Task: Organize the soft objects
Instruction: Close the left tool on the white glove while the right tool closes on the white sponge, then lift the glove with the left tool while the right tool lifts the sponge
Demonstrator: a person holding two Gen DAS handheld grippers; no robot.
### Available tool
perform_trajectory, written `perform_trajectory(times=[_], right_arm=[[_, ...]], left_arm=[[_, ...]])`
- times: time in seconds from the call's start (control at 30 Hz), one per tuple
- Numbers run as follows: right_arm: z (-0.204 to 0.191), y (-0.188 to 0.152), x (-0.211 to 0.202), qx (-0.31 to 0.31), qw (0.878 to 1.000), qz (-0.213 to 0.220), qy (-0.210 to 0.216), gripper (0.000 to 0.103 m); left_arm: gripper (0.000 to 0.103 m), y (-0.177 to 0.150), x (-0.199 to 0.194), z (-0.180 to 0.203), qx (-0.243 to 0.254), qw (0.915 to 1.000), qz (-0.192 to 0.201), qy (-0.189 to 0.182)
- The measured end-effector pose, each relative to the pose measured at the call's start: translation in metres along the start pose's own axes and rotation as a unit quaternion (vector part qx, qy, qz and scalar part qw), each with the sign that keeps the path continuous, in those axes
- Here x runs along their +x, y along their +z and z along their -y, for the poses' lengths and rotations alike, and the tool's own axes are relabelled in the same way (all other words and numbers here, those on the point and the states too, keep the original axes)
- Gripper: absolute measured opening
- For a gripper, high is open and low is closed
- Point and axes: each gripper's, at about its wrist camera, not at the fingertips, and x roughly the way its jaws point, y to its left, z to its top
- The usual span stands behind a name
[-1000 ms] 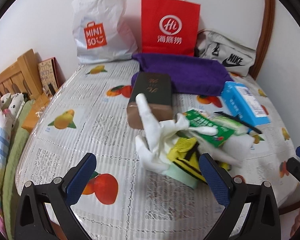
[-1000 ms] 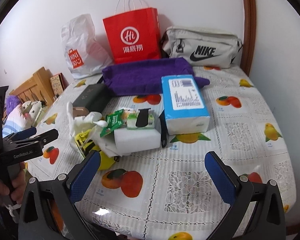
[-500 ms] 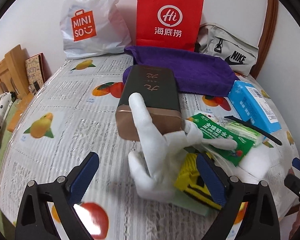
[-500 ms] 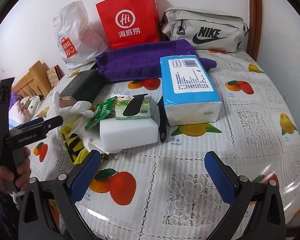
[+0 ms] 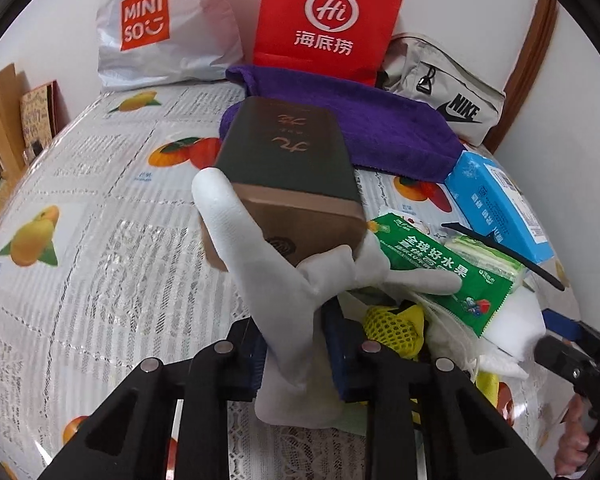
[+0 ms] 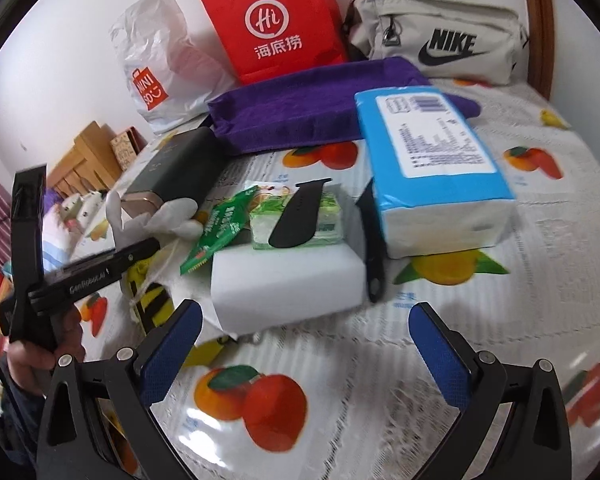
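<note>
Tongs first: the left tongs (image 5: 296,354) are pressed together on the cuff end of a white glove (image 5: 284,284), pinching the cloth between the blue pads, while the right tongs (image 6: 306,350) hang spread wide over the tabletop (image 6: 380,360) with nothing between them. The glove stands up out of the grip, one finger leaning against the near end of a dark box (image 5: 288,176), the others flopped over a green packet (image 5: 452,276). It sits at the left edge of a heap in the middle of the fruit-patterned cloth: a yellow mesh thing (image 5: 396,320) lies just beside the grip, and a white foam block (image 6: 288,284) carries a small tissue pack (image 6: 300,224) with a black strap across it. A larger blue tissue pack (image 6: 432,168) lies to the right, and a folded purple towel (image 6: 300,108) sits behind, near the bags at the wall. The step in hand looks like the pick of the glove, the grip just made. Next comes a lift straight up and back, slow enough that the limp fingers slide off the box and packet without dragging them, then carrying it to wherever the soft things are gathered, perhaps by the towel.
</note>
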Motion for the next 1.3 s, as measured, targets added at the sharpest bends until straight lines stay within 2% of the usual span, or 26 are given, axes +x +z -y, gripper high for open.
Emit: perform_trajectory(times=[0.13,0.23,0.33,0.37,0.57,0.83,1.0,1.17,1.3], right_arm=[[0.001,0.005,0.012,0.013,1.000,-0.006,0.016,0.102],[-0.001,0.006,0.020,0.010,1.000,-0.004,0.005,0.102],[-0.007,0.004,0.015,-0.013,1.000,0.014,0.011,0.084],[-0.009,0.003,0.014,-0.020,1.000,0.015,0.011,0.083],[-0.022,-0.005,0.002,-0.064,0.998,0.021,0.000,0.082],[-0.013,-0.026,-0.034,-0.083,0.996,0.025,-0.015,0.082],[0.016,-0.043,-0.051,-0.062,0.996,0.030,-0.060,0.082],[0.043,-0.052,-0.060,-0.026,0.996,0.034,-0.078,0.082],[0.048,-0.051,-0.061,-0.014,0.996,0.034,-0.083,0.082]], left_arm=[[0.025,-0.004,0.004,-0.005,-0.006,1.0000,-0.006,-0.003],[0.025,-0.005,0.002,-0.006,-0.007,1.0000,-0.006,-0.004],[0.025,-0.005,0.002,-0.007,-0.007,0.9999,-0.005,-0.005],[0.025,-0.005,0.002,-0.007,-0.007,0.9999,-0.005,-0.005],[0.025,-0.006,-0.005,-0.007,-0.010,0.9999,-0.004,-0.001],[0.023,-0.009,-0.027,-0.016,-0.023,0.9994,0.010,0.025],[0.020,-0.010,-0.041,-0.018,-0.028,0.9988,0.023,0.033],[0.010,-0.008,-0.054,-0.015,-0.022,0.9988,0.035,0.026],[0.009,-0.007,-0.058,-0.009,-0.011,0.9991,0.035,0.020]])
